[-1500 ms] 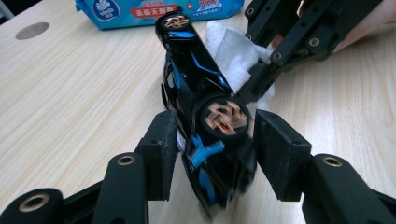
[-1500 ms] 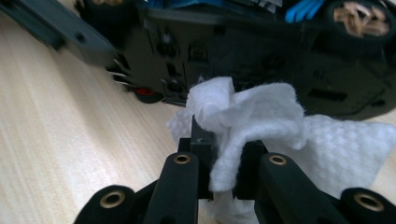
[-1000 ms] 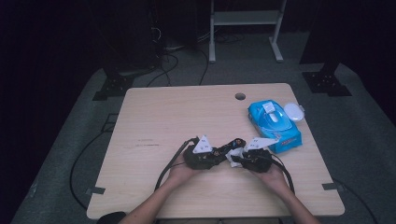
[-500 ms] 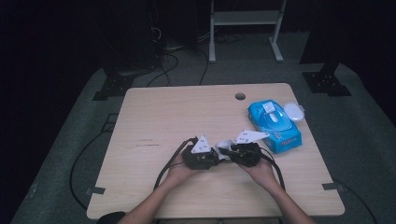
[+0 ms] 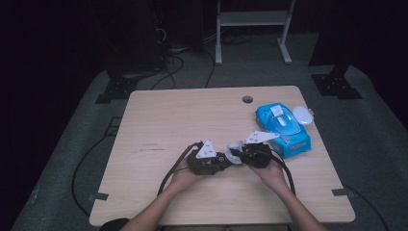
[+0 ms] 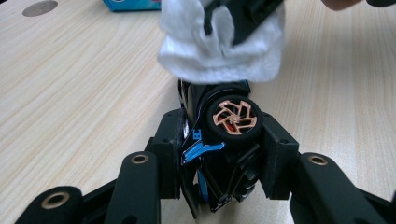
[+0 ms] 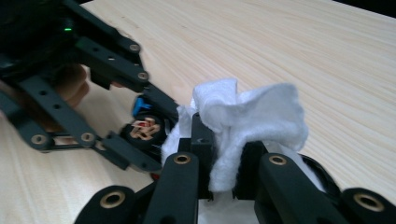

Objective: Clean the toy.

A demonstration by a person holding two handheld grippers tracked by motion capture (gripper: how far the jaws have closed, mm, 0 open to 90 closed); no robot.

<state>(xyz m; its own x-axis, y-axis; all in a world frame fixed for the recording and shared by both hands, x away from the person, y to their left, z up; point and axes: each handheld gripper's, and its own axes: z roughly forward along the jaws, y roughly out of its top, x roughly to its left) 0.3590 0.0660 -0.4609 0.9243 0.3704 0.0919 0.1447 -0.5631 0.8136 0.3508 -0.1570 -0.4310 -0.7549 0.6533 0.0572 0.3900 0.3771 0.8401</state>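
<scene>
My left gripper (image 6: 224, 142) is shut on a small black and blue toy car (image 6: 232, 119), whose copper-spoked wheel faces the camera. A crumpled white wipe (image 7: 252, 112) is pinched in my right gripper (image 7: 226, 154), which is shut on it. The wipe (image 6: 219, 51) rests against the far end of the car, just past the wheel. In the high view the left gripper (image 5: 219, 161) and the right gripper (image 5: 243, 154) meet tip to tip near the table's front, with the wipe (image 5: 234, 147) between them. The car's far end is hidden under the wipe.
A blue pack of wet wipes (image 5: 284, 127) lies just right of my right hand, with a white oval lid (image 5: 302, 114) beside it. The wooden table (image 5: 192, 115) has a cable hole (image 5: 247, 99) near its far edge. Cables trail from both grippers toward the front edge.
My right gripper has moved left and slightly up with the wipe, closing in on the car. The left gripper has kept still.
</scene>
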